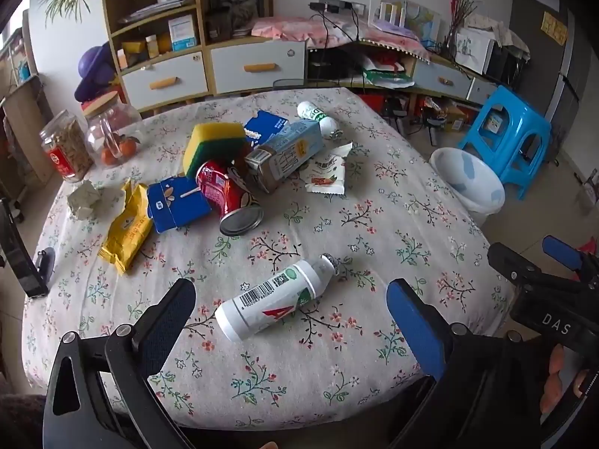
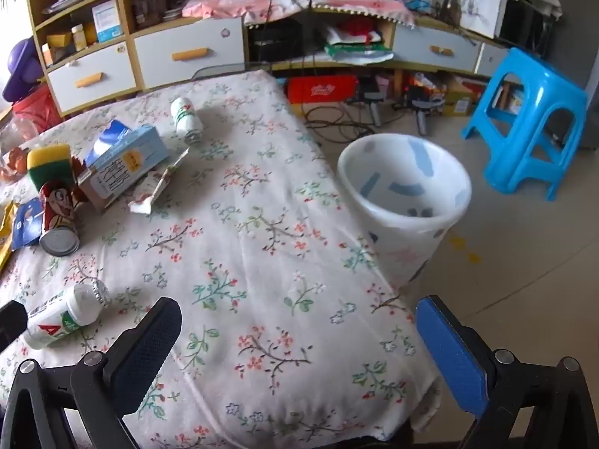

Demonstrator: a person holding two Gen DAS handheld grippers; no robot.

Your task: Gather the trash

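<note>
Nearest trash: a white bottle (image 1: 279, 297) lies on its side on the flowered bench (image 1: 337, 374), foil mouth pointing away and to the right, base toward the camera.
Left tongs: the left tongs (image 1: 292, 310) gape wide and hold nothing; the bottle lies between the two fingers, touching neither.
Grasp advice: come down over the label band at mid-body and close across the width, not the length, so the round body does not roll out.
Right tongs: the right tongs (image 2: 299, 340) are also spread wide and empty, over bare cloth near the bench's right edge.
Bin: the white bin (image 2: 406, 202) stands on the floor just beside the bench's right edge; it looks nearly empty, though its bottom is hard to read.
Remaining pile: farther back lie a red can (image 1: 230, 196), a milk carton (image 1: 286, 153), a snack wrapper (image 1: 327, 170), a yellow packet (image 1: 127, 224), a blue carton (image 1: 178, 204) and a second white bottle (image 1: 318, 118).
Judgement: the collecting has barely started.
</note>
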